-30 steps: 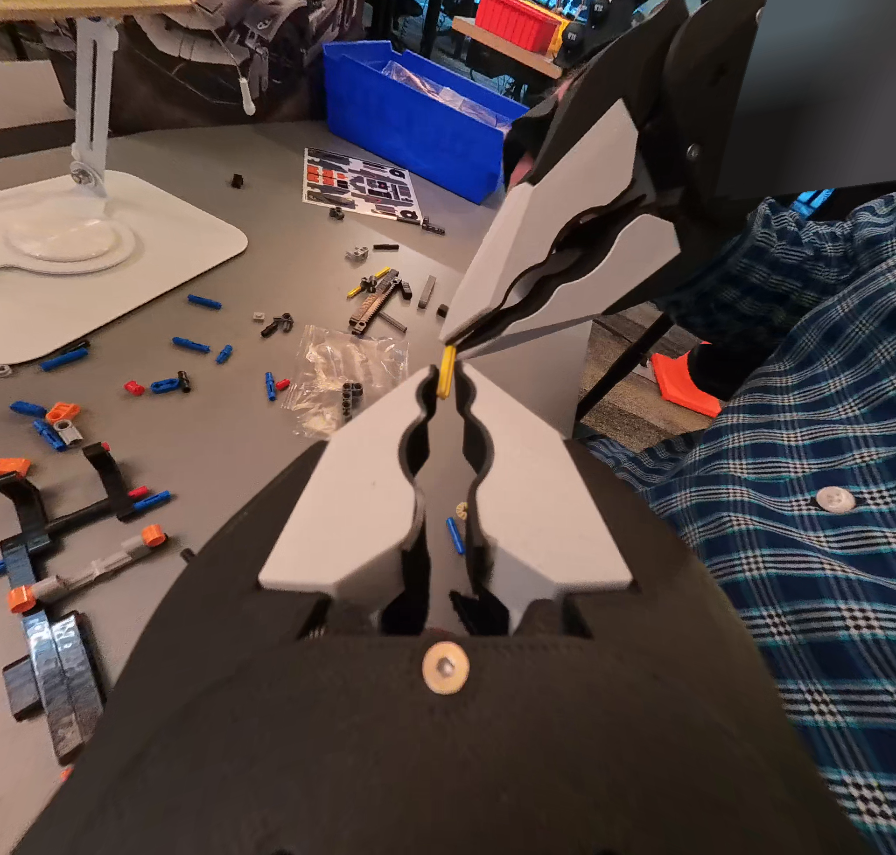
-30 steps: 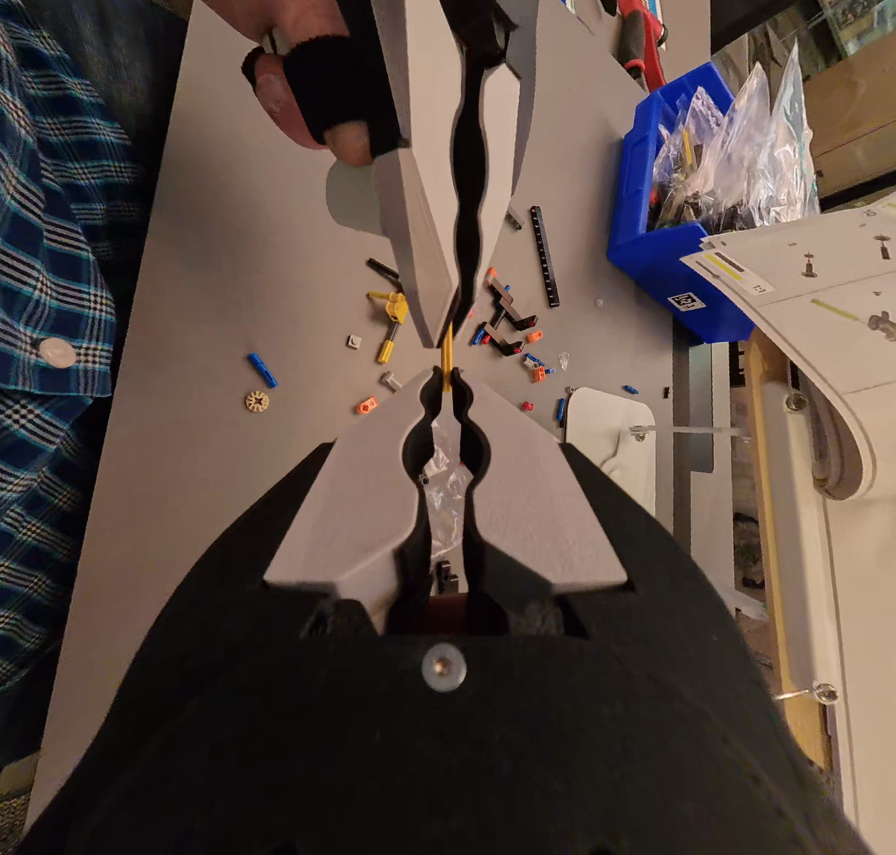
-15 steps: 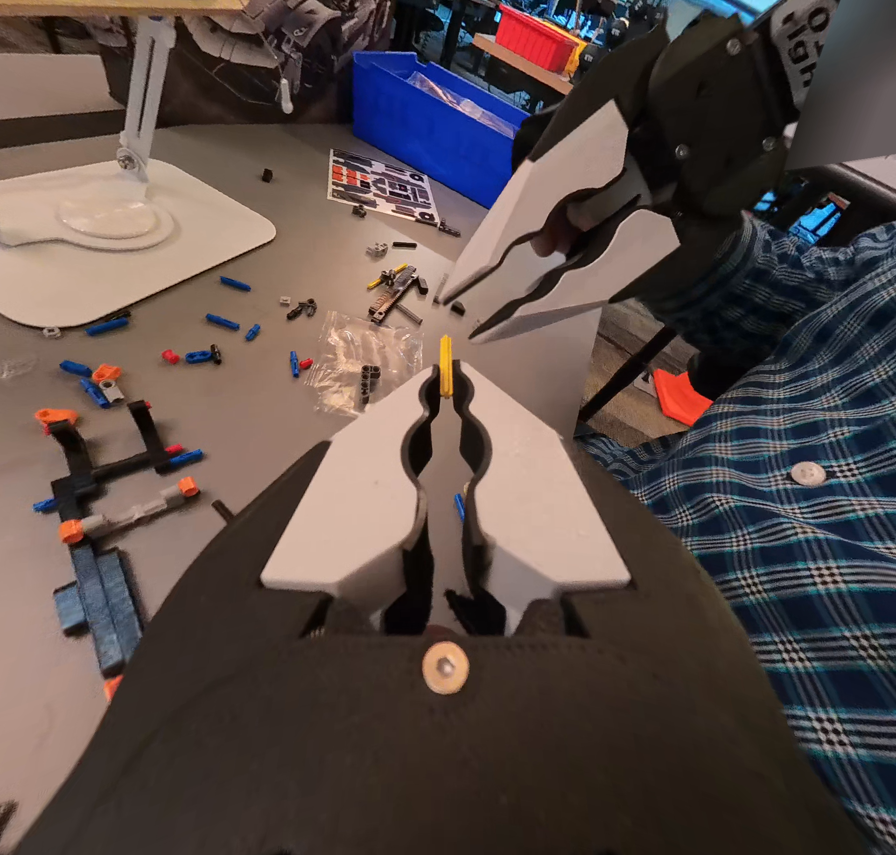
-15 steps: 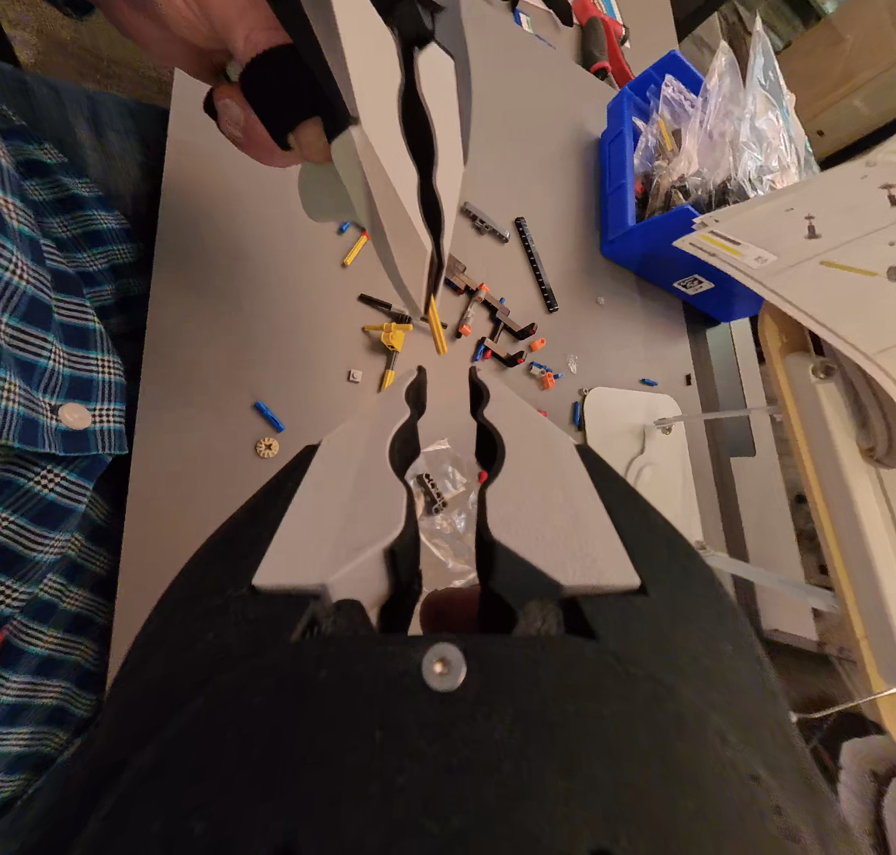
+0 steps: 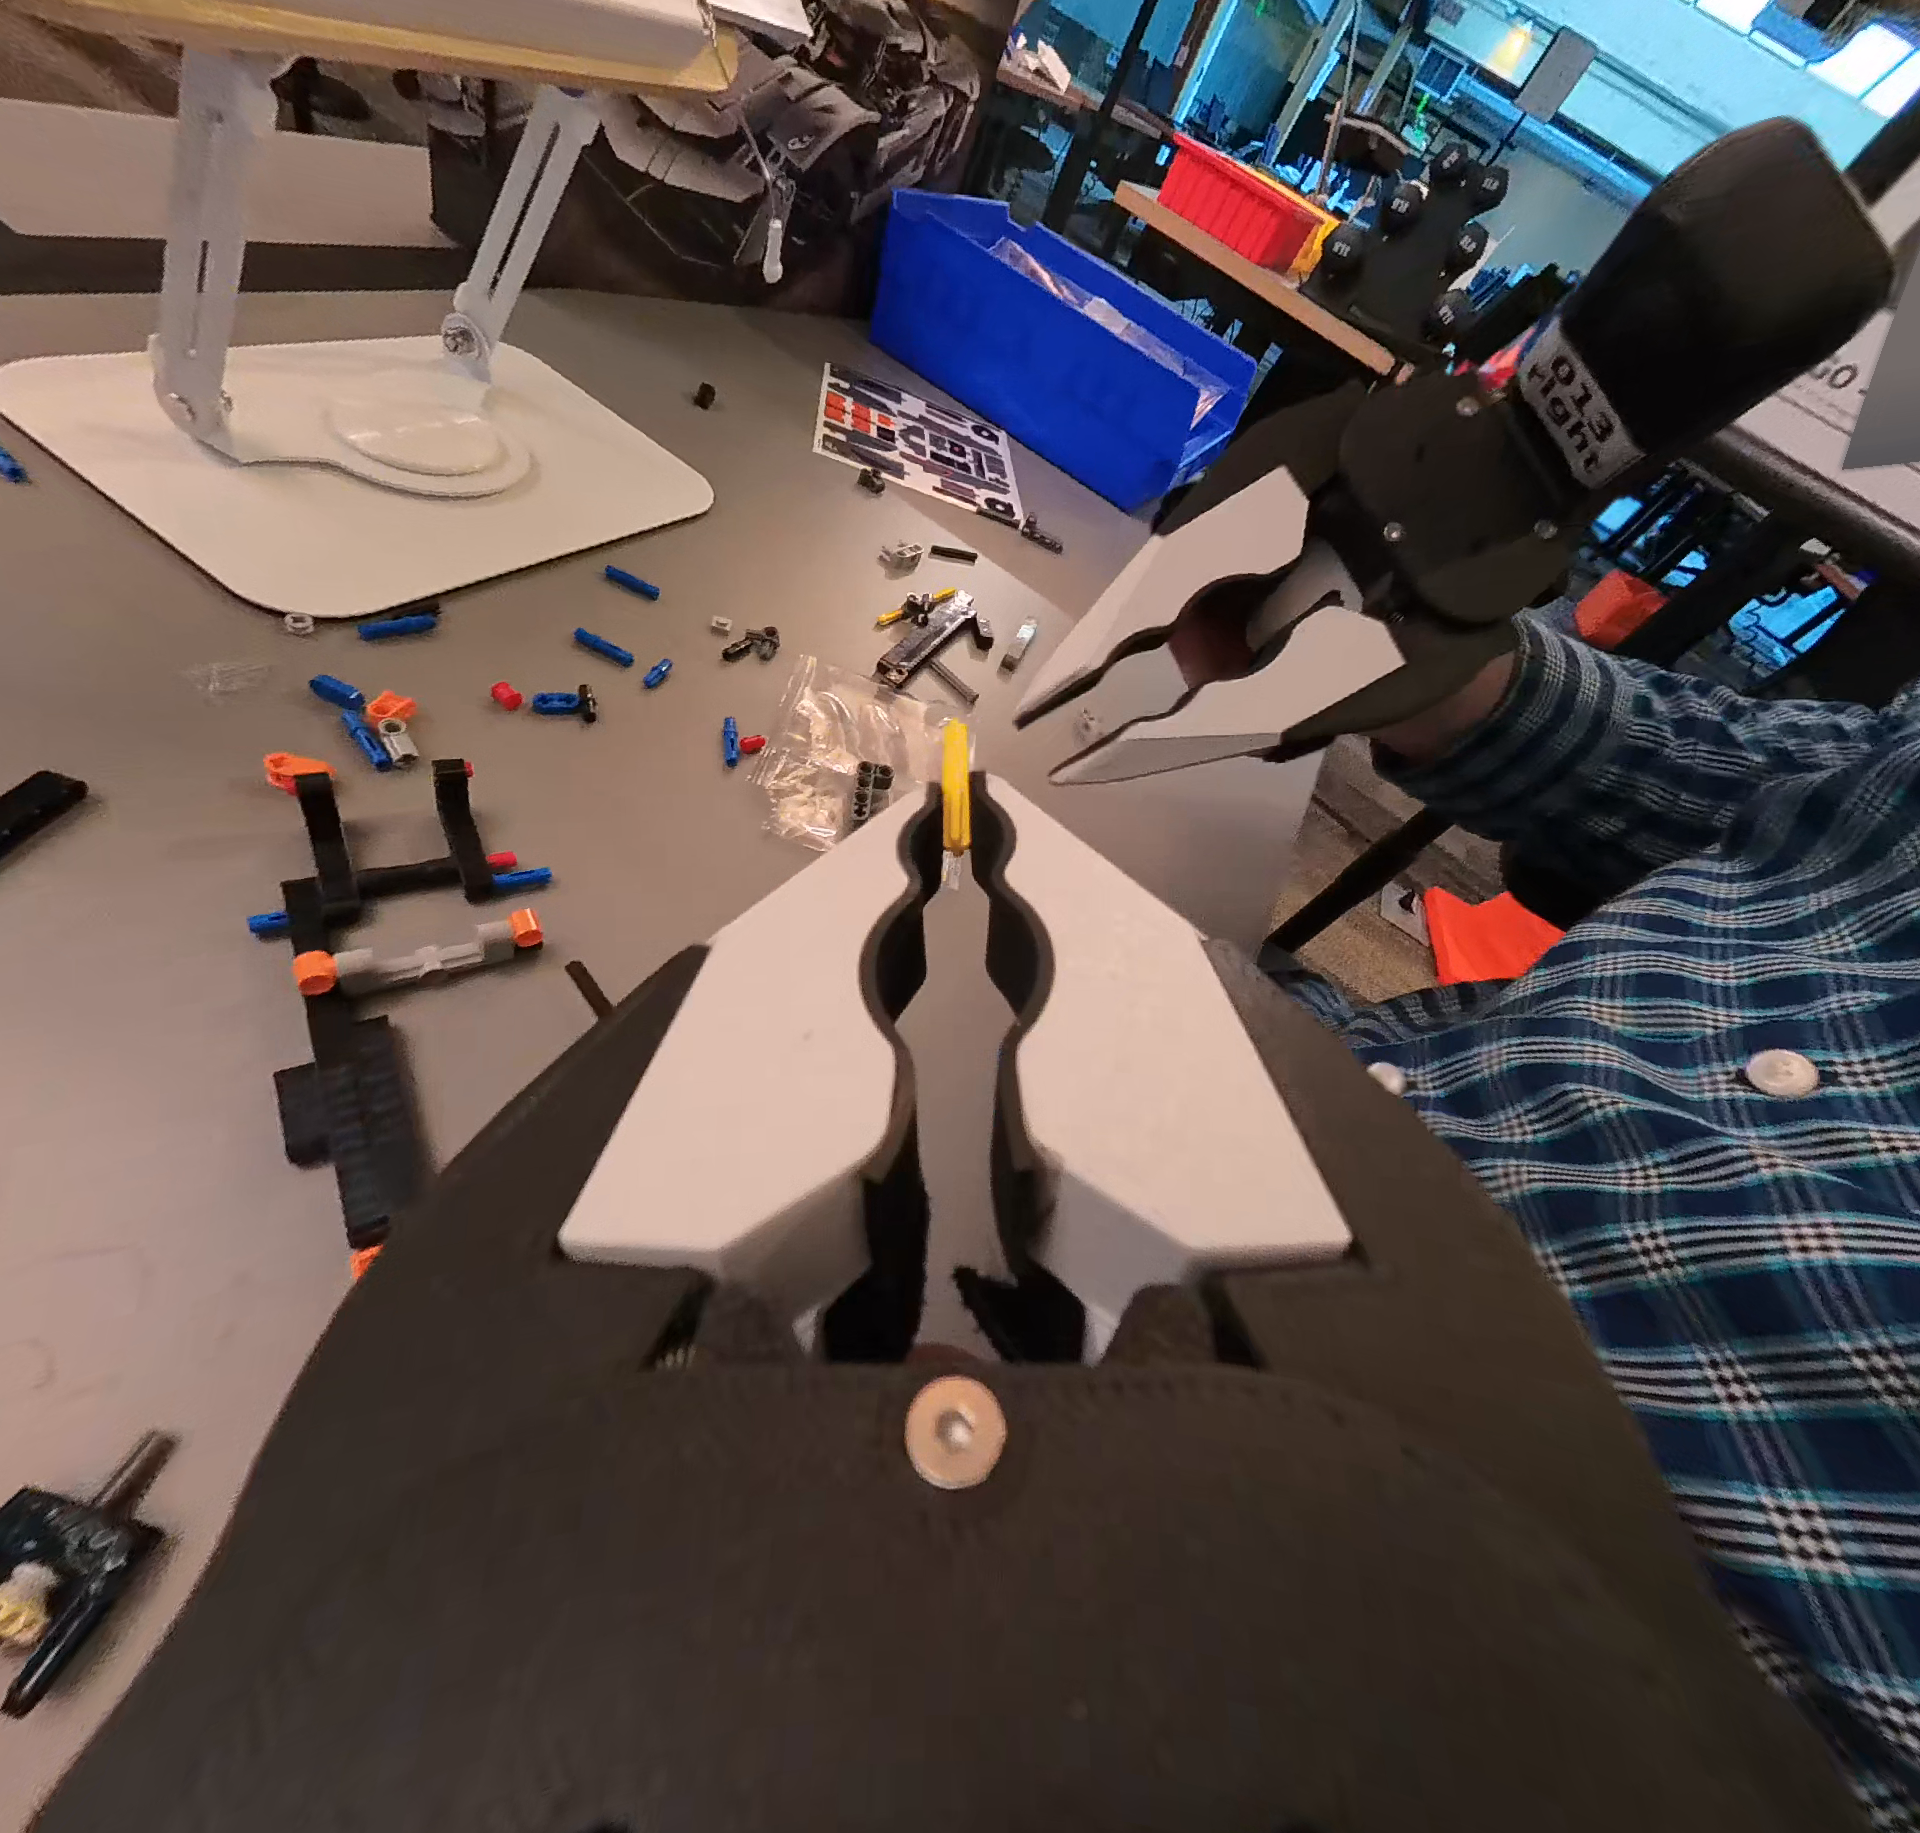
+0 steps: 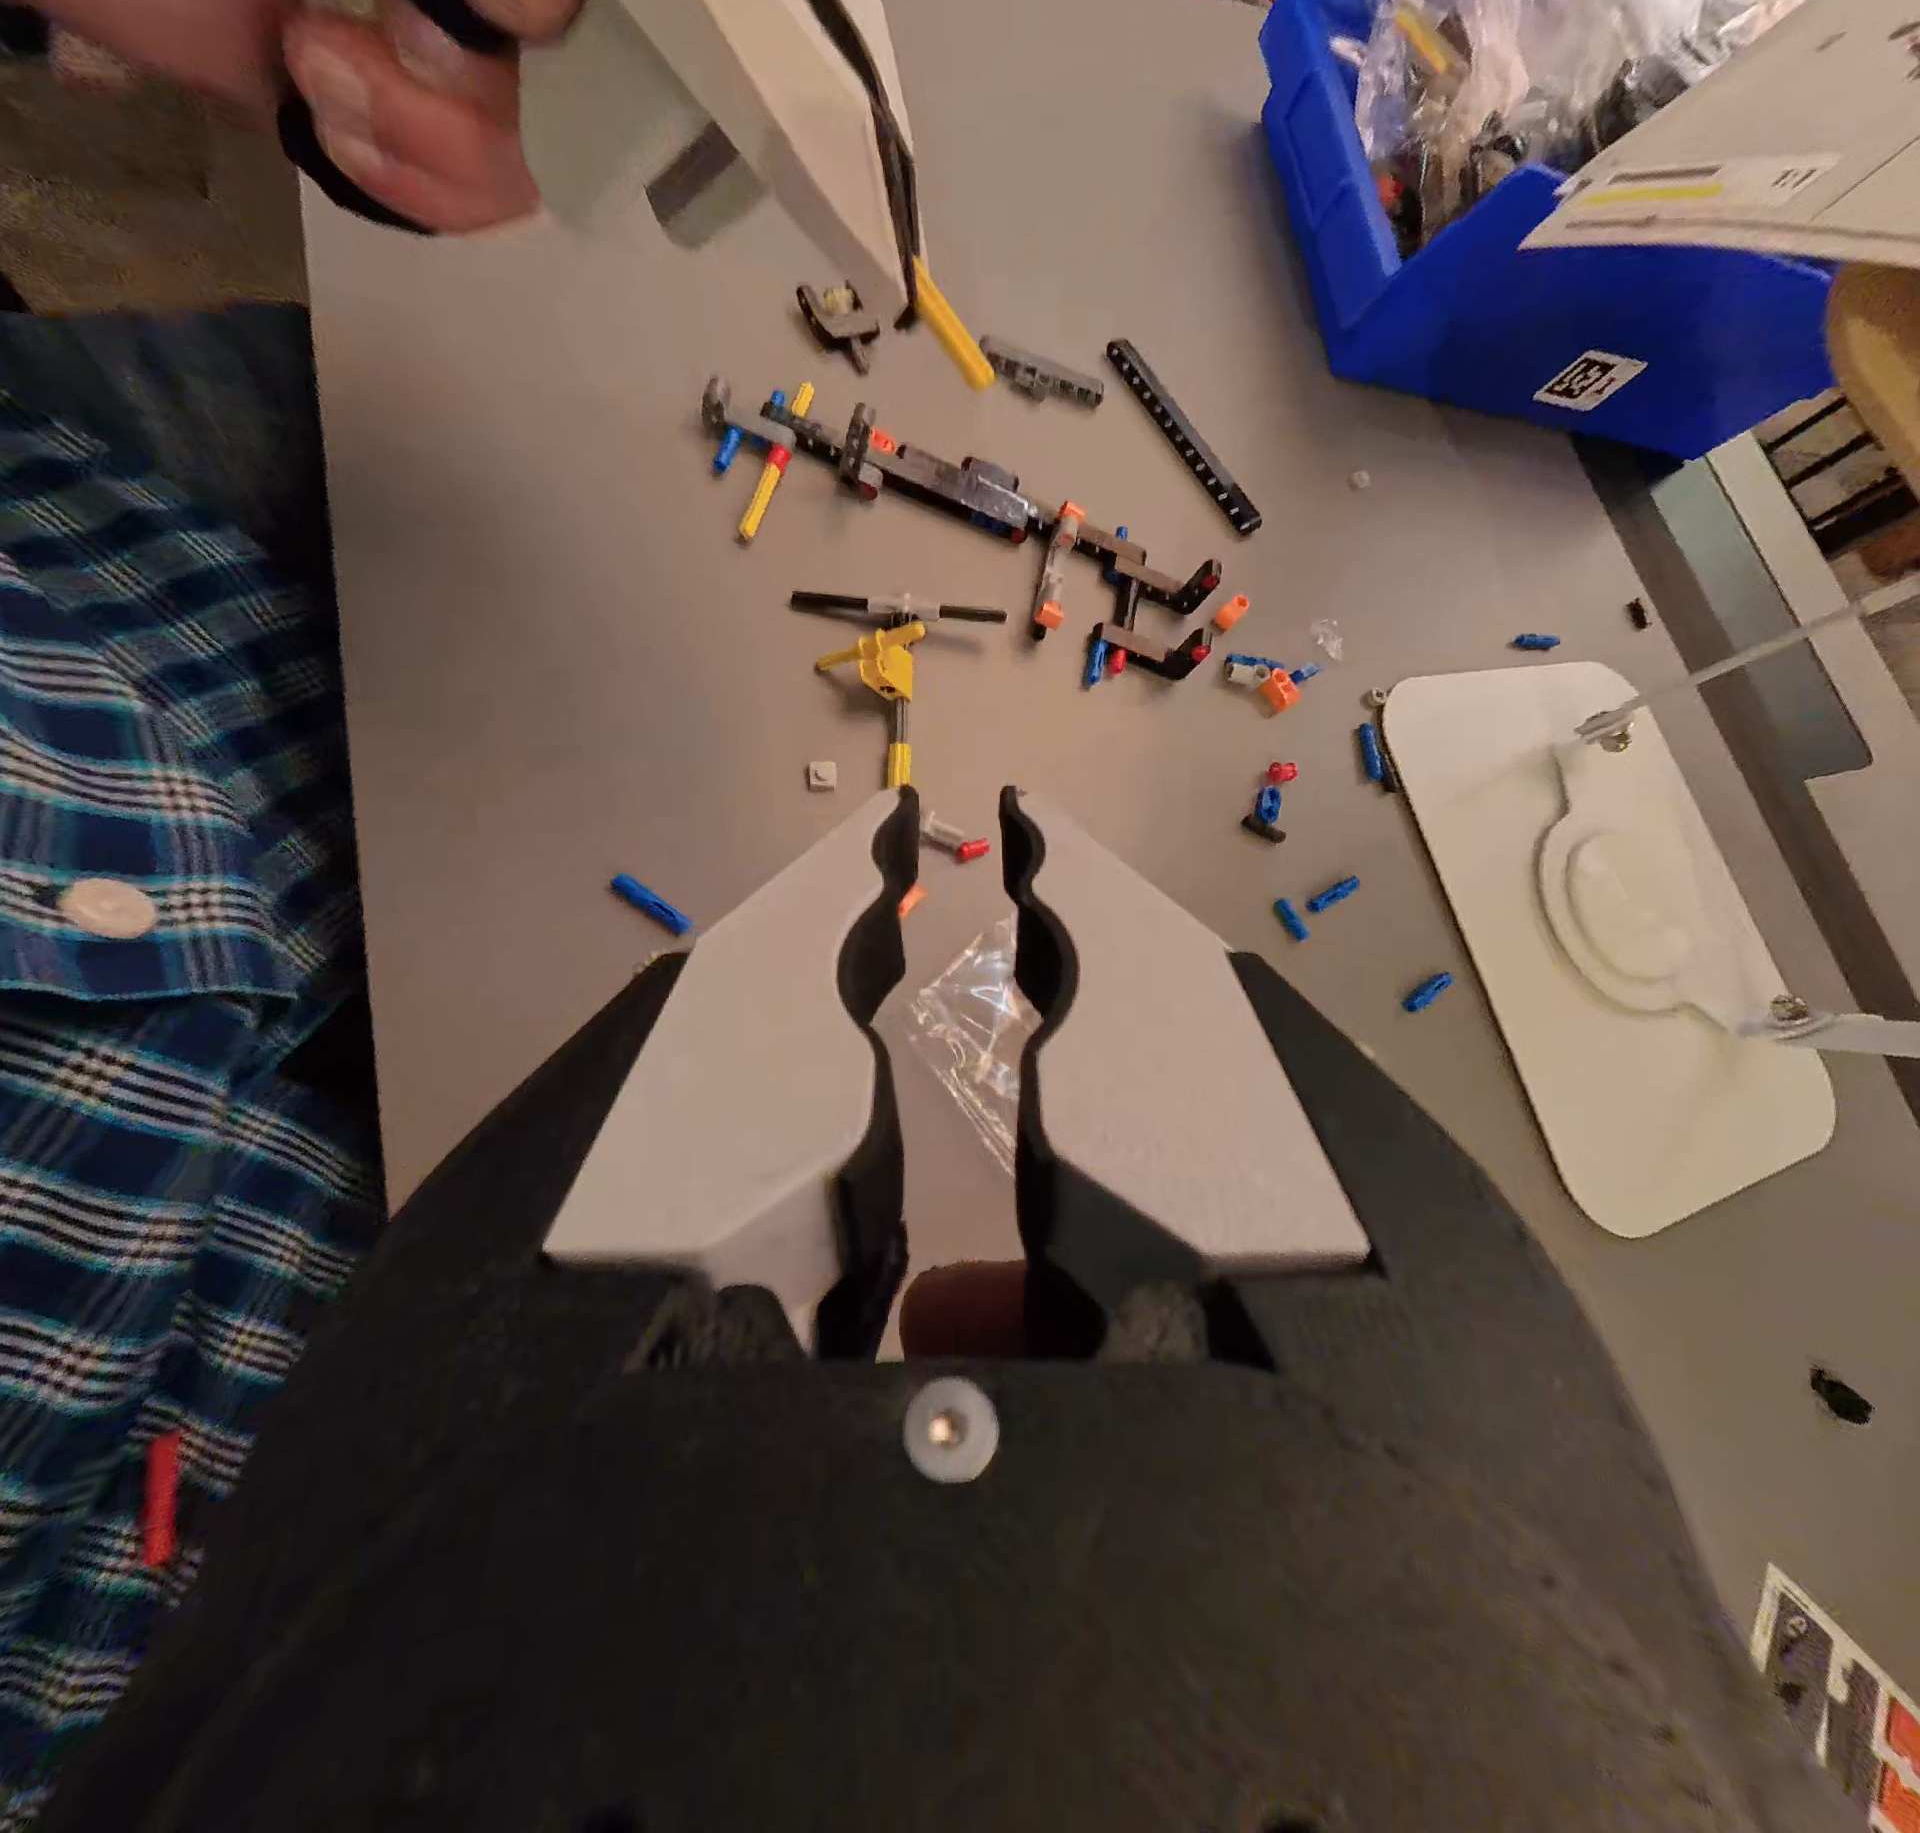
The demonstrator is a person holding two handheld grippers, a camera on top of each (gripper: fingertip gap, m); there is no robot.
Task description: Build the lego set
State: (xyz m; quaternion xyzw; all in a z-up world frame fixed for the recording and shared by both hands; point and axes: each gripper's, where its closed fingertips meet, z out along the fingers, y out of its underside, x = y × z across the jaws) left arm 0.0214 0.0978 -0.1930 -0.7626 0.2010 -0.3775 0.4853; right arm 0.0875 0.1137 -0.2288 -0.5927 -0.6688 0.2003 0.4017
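Going left to right in the left wrist view, a white tablet-style stand (image 5: pixel 353 495) is sitting at the far left of the grey desk (image 5: pixel 156 1212), and a partly built black lego frame (image 5: pixel 384 890) with orange and blue pins is lying near left. At the middle, the left gripper (image 5: pixel 956 807) is pinching a yellow lego axle (image 5: pixel 954 784) at its very tips, jaws pressed together on the lower end. The axle's long axis is running nearly straight up in this view, in line with the fingers, its free end pointing away from the gripper toward a clear plastic bag (image 5: pixel 842 755) lying beyond it. In the right wrist view the same axle (image 6: pixel 951 337) is slanting out of the closed tips toward the desk, just above the loose parts. Farther back, a printed sticker sheet (image 5: pixel 920 443) is lying flat before a blue bin (image 5: pixel 1049 370); its print is too small to make out. To the right, the right gripper (image 5: pixel 1049 744) is hanging just beside the axle without touching it, jaws apart and holding nothing, and a white band with dark lettering is wrapping its black handle. In the right wrist view a square black-and-white marker tag (image 6: pixel 1590 1108) is showing on the bin. A blue plaid shirt (image 5: pixel 1662 1160) is filling the near right.
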